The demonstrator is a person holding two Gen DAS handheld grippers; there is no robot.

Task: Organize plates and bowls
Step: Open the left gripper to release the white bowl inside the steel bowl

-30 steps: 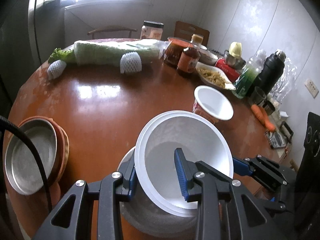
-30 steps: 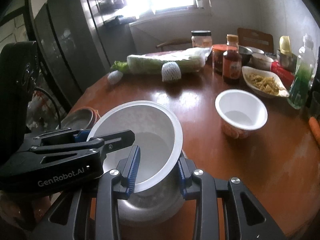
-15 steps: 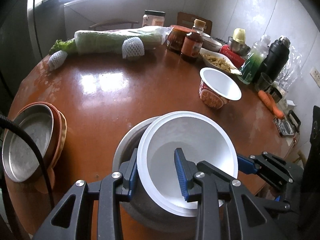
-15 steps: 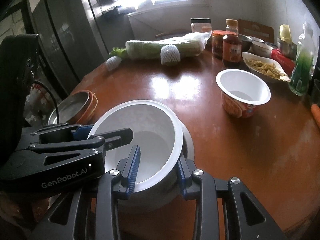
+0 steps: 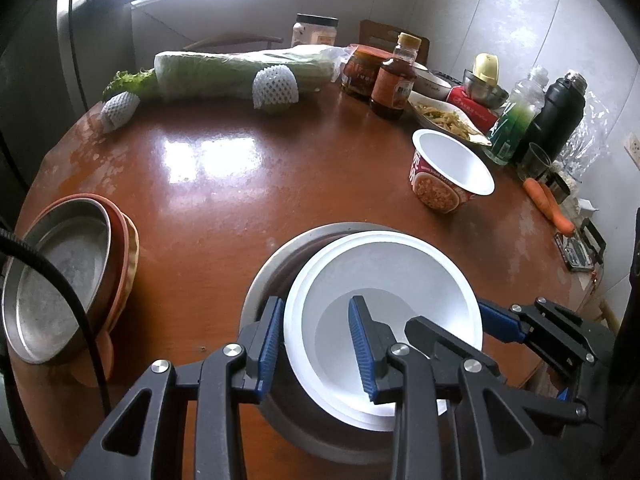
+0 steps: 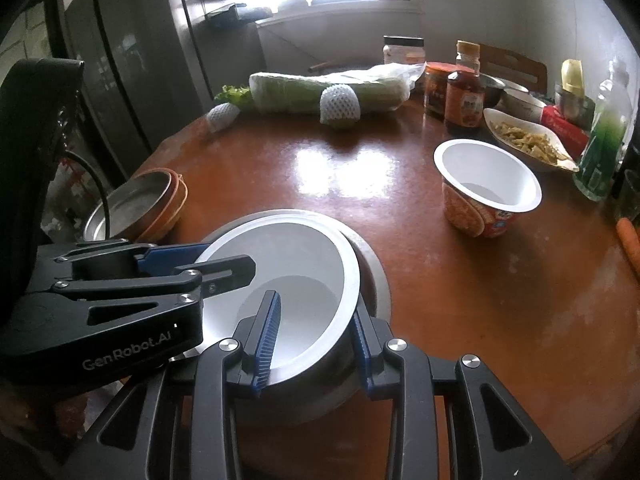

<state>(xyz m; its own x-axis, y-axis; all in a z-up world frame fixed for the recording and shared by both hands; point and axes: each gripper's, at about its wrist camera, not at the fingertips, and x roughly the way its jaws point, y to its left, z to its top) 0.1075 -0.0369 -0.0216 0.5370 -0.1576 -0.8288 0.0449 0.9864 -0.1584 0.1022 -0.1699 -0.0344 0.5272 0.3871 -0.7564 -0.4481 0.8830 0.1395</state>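
Observation:
A white bowl [image 5: 384, 280] [image 6: 288, 256], which looks like two nested, sits inside a larger metal bowl [image 5: 272, 276] [image 6: 372, 276] near the table's front edge. My left gripper [image 5: 316, 344] is shut on the white bowl's left rim, one blue pad inside and one outside. On the opposite rim my right gripper [image 6: 316, 340] is shut the same way. Each wrist view shows the other gripper: the right gripper [image 5: 520, 328] and the left gripper [image 6: 192, 268]. A metal plate on orange plates [image 5: 60, 276] [image 6: 136, 204] is stacked at the left edge.
An open instant-noodle cup [image 5: 452, 168] [image 6: 488, 184] stands to the right. Along the far side of the brown round table [image 5: 224, 200] lie wrapped cabbage [image 5: 240, 68], jars, a sauce bottle [image 5: 394, 80], a food dish, bottles and carrots [image 5: 548, 204].
Both views have pulled back a little, so more of the metal bowl shows around the white bowl, which now sits level in it. Both grips are unchanged.

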